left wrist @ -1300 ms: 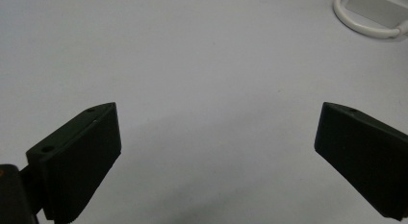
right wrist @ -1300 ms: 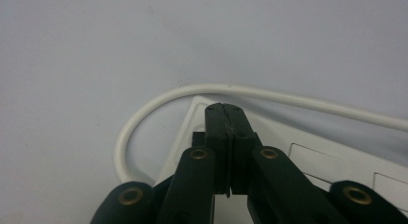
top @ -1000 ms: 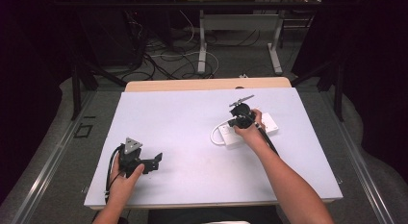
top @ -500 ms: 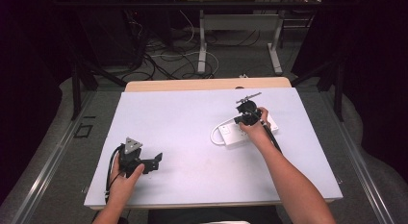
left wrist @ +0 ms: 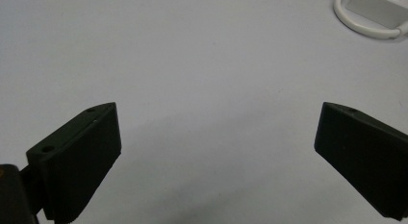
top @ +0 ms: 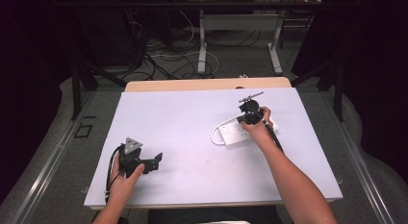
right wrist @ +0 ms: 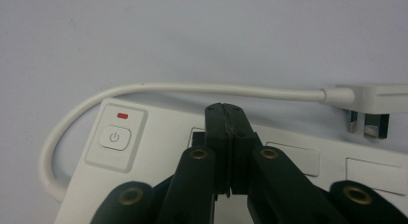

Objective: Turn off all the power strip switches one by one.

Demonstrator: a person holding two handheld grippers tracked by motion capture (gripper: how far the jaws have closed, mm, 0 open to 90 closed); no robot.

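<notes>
Right gripper (right wrist: 225,111): jaws pressed together, nothing between them, tips over white power strip (right wrist: 144,152) at table's (top: 192,118) 2 o'clock. Power button (right wrist: 114,137) at 9 o'clock of tips. Left gripper (left wrist: 214,137): jaws wide apart, empty, at 7 o'clock.

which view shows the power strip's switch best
The right gripper view: the switch sits close, with its power symbol and red mark clear. The high view shows the power strip small; the left gripper view catches just its cable loop.
</notes>
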